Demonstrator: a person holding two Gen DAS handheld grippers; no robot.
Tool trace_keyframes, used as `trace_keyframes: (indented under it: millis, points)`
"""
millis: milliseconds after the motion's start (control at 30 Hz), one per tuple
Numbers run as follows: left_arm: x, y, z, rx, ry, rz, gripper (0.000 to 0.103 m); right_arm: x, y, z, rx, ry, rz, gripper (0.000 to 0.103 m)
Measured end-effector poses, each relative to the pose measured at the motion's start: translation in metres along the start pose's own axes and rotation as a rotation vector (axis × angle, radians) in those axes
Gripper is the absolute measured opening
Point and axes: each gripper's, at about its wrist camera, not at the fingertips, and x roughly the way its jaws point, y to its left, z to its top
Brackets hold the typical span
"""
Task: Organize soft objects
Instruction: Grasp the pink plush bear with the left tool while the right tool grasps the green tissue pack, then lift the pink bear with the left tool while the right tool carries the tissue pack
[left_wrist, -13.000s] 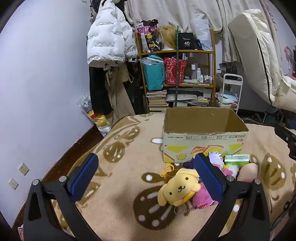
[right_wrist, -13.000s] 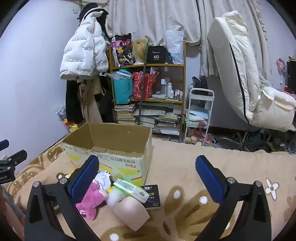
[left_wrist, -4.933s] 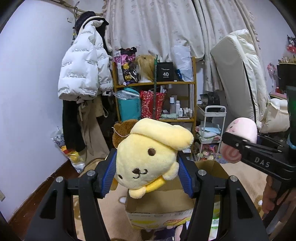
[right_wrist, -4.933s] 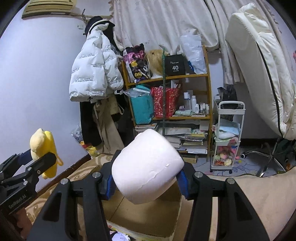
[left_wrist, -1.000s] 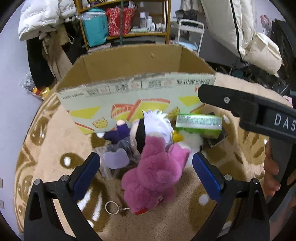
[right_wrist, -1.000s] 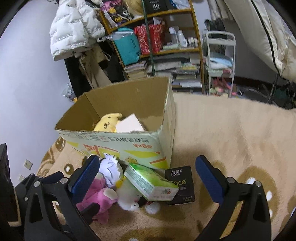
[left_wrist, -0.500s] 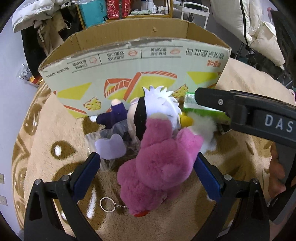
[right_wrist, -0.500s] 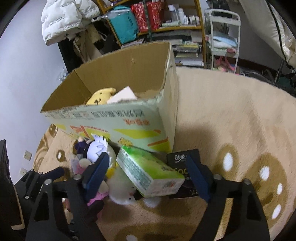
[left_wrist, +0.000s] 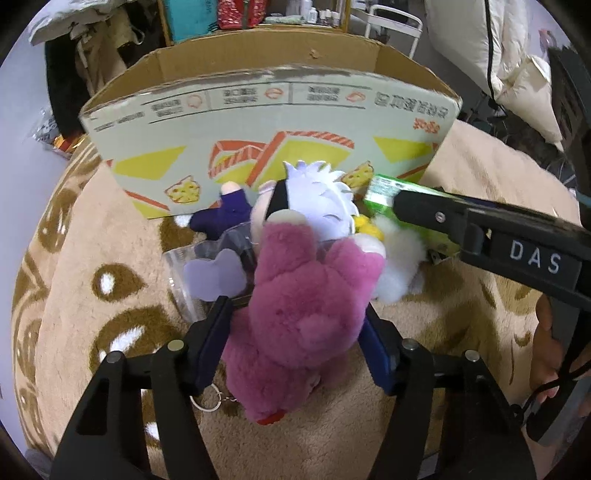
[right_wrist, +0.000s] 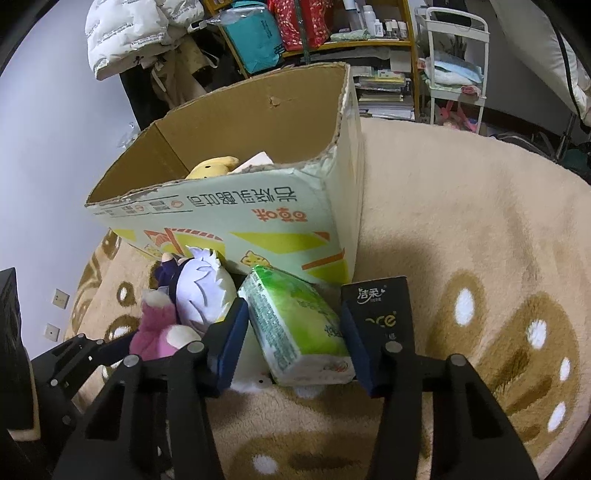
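My left gripper (left_wrist: 297, 332) is shut on the pink plush toy (left_wrist: 303, 302) lying on the rug in front of the cardboard box (left_wrist: 269, 107). My right gripper (right_wrist: 293, 332) is closed around the green tissue pack (right_wrist: 299, 325), its blue pads touching both sides. A white-haired doll (left_wrist: 317, 199) in dark clothes and a white fluffy toy (left_wrist: 397, 258) lie between them. The yellow dog plush (right_wrist: 212, 168) and a pale item lie inside the box (right_wrist: 258, 206). The right gripper's arm also shows in the left wrist view (left_wrist: 498, 236).
A black tissue packet (right_wrist: 384, 310) lies on the rug right of the green pack. A clear plastic wrapper with a lilac shape (left_wrist: 207, 273) and a key ring (left_wrist: 205, 402) lie by the pink plush. Shelves (right_wrist: 332, 33), a white cart (right_wrist: 454, 55) and hanging coats stand behind.
Both grippers have closed: the left from wide open onto the pink plush, the right from around the green tissue pack onto its sides. Both moved lower and closer to the pile.
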Motion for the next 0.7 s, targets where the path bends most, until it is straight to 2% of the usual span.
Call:
trace_keyframes:
  millis: [200,233,267,367,500,567,700]
  points:
    - [-0.019,0.019,-0.002,-0.05,-0.057,0.015,0.063,-0.015,0.001,-0.001,-0.004,-0.039,-0.003,0.048]
    - [-0.022,0.02,-0.003,-0.054,-0.072,0.021,0.059,-0.018,0.001,-0.002,-0.003,-0.045,-0.002,0.047]
    - [-0.027,0.023,-0.004,-0.057,-0.09,0.027,0.051,-0.021,0.0,-0.002,-0.002,-0.052,0.0,0.047]
    - [-0.04,0.027,-0.006,-0.066,-0.134,0.057,0.049,-0.031,0.001,-0.003,0.008,-0.075,0.007,0.046]
    - [-0.04,0.028,-0.005,-0.076,-0.124,0.02,0.045,-0.041,0.002,-0.004,0.006,-0.105,0.003,0.046]
    - [-0.041,0.027,-0.004,-0.069,-0.136,0.032,0.045,-0.046,0.003,-0.005,0.004,-0.12,0.002,0.045]
    - [-0.054,0.024,-0.006,-0.067,-0.197,0.044,0.045,-0.058,0.006,-0.006,-0.004,-0.154,0.003,0.045]
